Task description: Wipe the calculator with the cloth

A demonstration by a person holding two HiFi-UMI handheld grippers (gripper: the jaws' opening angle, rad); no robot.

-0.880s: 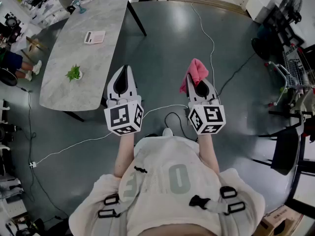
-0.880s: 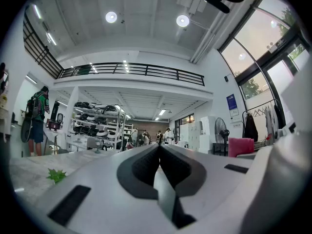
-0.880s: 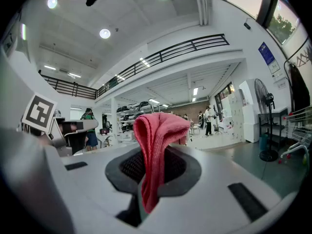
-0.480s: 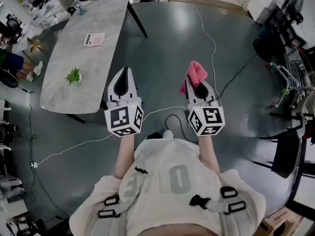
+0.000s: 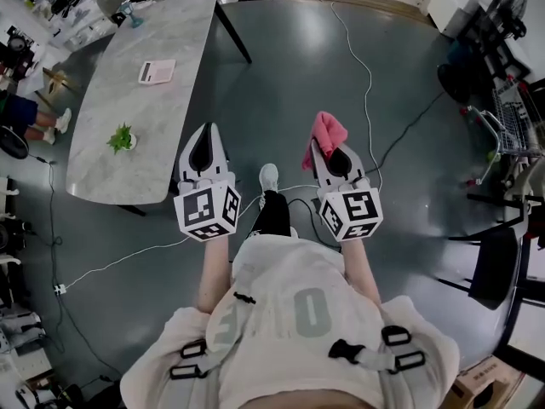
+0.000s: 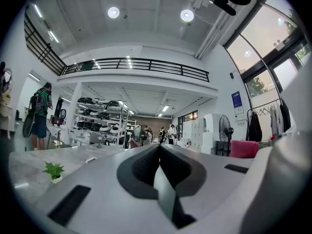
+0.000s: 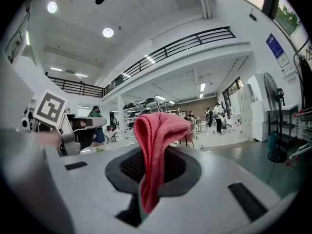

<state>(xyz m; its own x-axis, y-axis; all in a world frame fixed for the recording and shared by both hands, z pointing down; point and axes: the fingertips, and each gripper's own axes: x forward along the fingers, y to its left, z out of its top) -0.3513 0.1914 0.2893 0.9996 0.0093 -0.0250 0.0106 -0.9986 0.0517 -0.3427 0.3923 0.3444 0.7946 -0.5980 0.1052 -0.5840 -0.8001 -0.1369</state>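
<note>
The calculator (image 5: 157, 72) lies flat on the long grey marble table (image 5: 170, 41) at the upper left of the head view, well ahead of both grippers. My right gripper (image 5: 317, 147) is shut on a pink cloth (image 5: 324, 132), which stands up from between its jaws; in the right gripper view the cloth (image 7: 155, 145) fills the middle. My left gripper (image 5: 203, 131) is shut with nothing in it, its jaws meeting in the left gripper view (image 6: 159, 147). Both grippers are held level over the dark floor, to the right of the table.
A small potted plant (image 5: 122, 138) stands on the table's near end. White and black cables (image 5: 368, 83) trail across the floor. A black chair (image 5: 494, 262) and a cart (image 5: 511, 126) stand at the right. A person's shoe (image 5: 268, 177) shows between the grippers.
The person has stepped forward: a shoe now shows between the grippers, and the table and calculator have shifted slightly in the head view. Both grippers keep their pose and the cloth stays held.
</note>
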